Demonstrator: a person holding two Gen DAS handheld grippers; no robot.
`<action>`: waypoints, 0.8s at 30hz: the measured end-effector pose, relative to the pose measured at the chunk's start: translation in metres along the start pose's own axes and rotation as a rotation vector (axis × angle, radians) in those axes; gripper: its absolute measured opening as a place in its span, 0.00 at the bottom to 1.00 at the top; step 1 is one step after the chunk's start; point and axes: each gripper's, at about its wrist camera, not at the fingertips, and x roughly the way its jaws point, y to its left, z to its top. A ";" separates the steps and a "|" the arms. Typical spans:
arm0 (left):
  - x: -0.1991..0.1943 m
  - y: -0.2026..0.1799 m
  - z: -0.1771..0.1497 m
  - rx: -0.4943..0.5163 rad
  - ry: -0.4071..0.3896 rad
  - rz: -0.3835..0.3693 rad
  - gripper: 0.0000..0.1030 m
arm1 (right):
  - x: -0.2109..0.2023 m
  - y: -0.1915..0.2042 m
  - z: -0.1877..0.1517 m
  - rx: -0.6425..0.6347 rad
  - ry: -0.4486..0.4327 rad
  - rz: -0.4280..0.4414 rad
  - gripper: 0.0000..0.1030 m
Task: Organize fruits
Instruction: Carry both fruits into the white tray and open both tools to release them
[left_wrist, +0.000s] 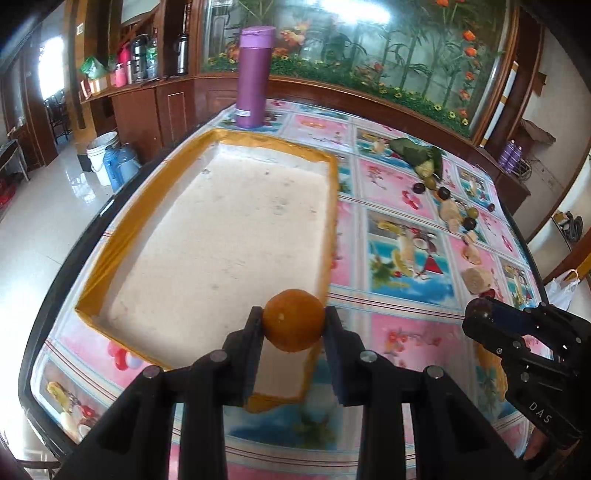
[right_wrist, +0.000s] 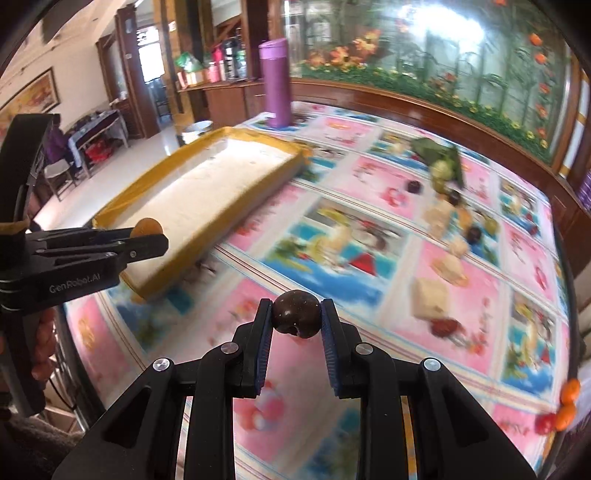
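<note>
Both sets of jaws were clamped on fruit: the left gripper (left_wrist: 293, 325) pinched an orange fruit (left_wrist: 293, 320) between its pads, and the right gripper (right_wrist: 295, 318) squeezed a smaller dark brown fruit (right_wrist: 295, 313).

Biggest thing in play was the table (left_wrist: 406, 206) with its flowery cloth, and on it the yellow-rimmed tray (left_wrist: 88, 295), bare white inside. Orange fruit hung over the tray's near corner, just inside the rim. Dark fruit sat well to the right of the tray, above the cloth, not yet over it. Beyond the tray's far end stood a purple flask (left_wrist: 255, 77). Well right of the tray lay the scattered pile of loose fruits (left_wrist: 454, 206), green, dark and pale pieces strung along the cloth.

By my read, this was the carry step, 2 fruits on their way to the tray and none inside yet. Next move called for lowering the orange one onto the tray floor before letting go, so it wouldn't roll, while the right hand crossed over the rim.
</note>
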 end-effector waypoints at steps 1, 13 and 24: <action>0.002 0.010 0.002 -0.011 0.000 0.014 0.33 | 0.006 0.007 0.007 -0.013 0.003 0.008 0.24; 0.032 0.079 0.023 -0.048 0.031 0.108 0.33 | 0.071 0.097 0.071 -0.165 0.021 0.109 0.24; 0.053 0.087 0.021 0.018 0.057 0.152 0.34 | 0.125 0.110 0.077 -0.161 0.118 0.120 0.24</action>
